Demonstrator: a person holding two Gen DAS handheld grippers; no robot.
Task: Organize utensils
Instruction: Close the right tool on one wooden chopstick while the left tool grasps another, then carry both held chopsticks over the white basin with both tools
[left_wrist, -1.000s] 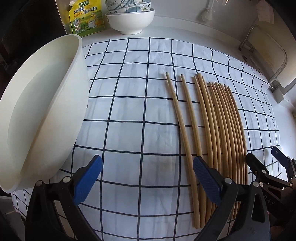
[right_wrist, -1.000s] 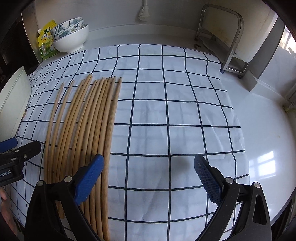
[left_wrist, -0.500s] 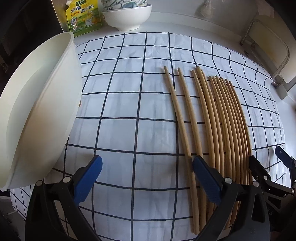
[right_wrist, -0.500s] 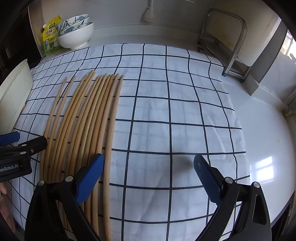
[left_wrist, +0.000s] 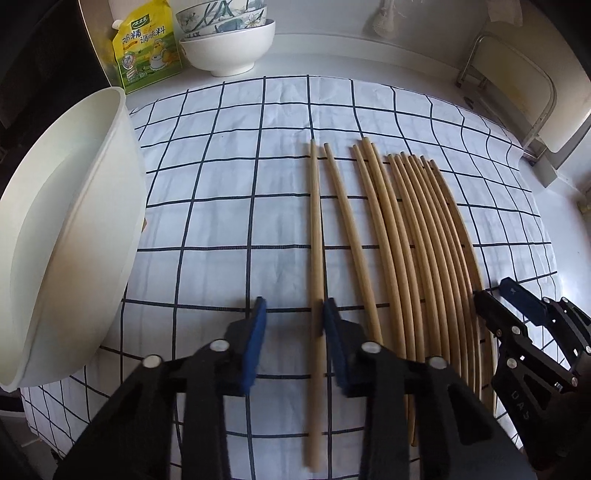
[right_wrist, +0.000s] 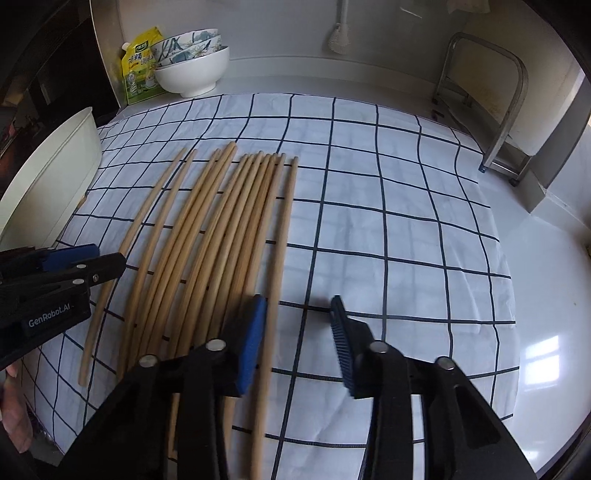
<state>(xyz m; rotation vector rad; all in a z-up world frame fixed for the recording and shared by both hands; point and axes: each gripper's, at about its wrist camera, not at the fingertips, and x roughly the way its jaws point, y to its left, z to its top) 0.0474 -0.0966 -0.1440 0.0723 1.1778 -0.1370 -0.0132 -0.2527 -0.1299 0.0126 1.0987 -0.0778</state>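
With jaws half open, the left gripper has the leftmost chopstick beside one pad, so closing may push it aside; the right gripper is half open too.

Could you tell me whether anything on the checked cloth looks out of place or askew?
Mostly tidy. The two leftmost chopsticks lie apart from the packed bundle, with gaps between them. The white tub leans tilted over the cloth's left edge. Nothing looks spilled or broken.
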